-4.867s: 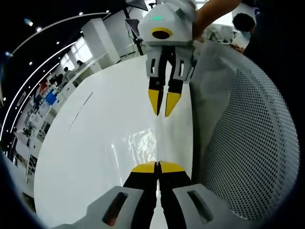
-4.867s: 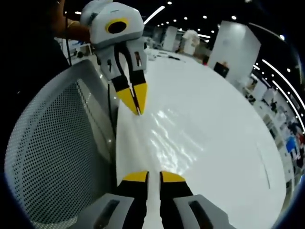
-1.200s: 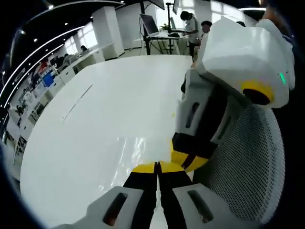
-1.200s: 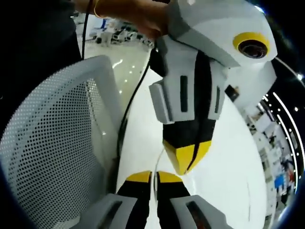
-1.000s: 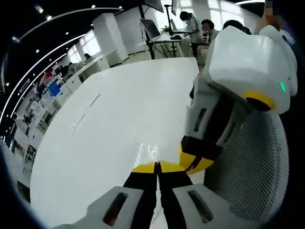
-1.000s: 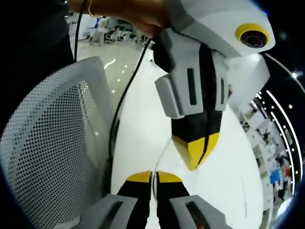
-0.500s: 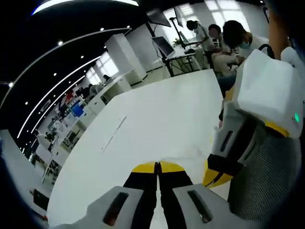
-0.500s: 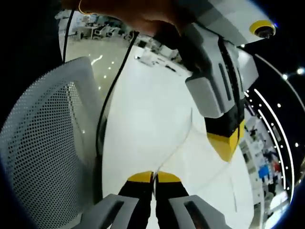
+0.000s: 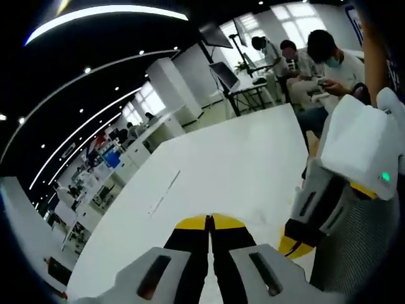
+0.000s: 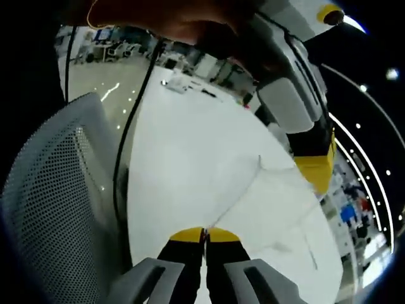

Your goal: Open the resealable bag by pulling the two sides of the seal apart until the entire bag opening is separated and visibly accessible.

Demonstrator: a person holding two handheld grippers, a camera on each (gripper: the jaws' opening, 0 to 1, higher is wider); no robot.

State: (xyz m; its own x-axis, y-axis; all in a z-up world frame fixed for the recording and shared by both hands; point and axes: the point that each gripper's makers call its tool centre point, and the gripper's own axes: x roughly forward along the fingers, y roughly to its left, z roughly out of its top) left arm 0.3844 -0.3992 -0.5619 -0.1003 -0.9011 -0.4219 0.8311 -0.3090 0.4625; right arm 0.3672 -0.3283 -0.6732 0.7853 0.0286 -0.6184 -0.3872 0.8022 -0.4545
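The resealable bag (image 10: 256,190) is clear film, hard to see against the white table (image 10: 180,158). It is stretched in the air between the two grippers. In the right gripper view my right gripper (image 10: 204,235) is shut on one side of the bag's top edge. The left gripper (image 10: 314,172), held by a hand (image 10: 183,19), pinches the other side farther up and to the right. The film fans out between them. In the left gripper view my left gripper (image 9: 209,223) has its yellow tips pressed together. The right gripper (image 9: 292,244) hangs close by at lower right.
A white mesh chair (image 10: 50,209) stands against the table's near edge, its back also in the left gripper view (image 9: 357,253). A black cable (image 10: 123,145) hangs over it. Several people (image 9: 304,57) sit at desks beyond the table's far end.
The two grippers have drawn apart sideways, from nearly touching to well separated. The bag's film now spreads between them. Both views have tilted upward.
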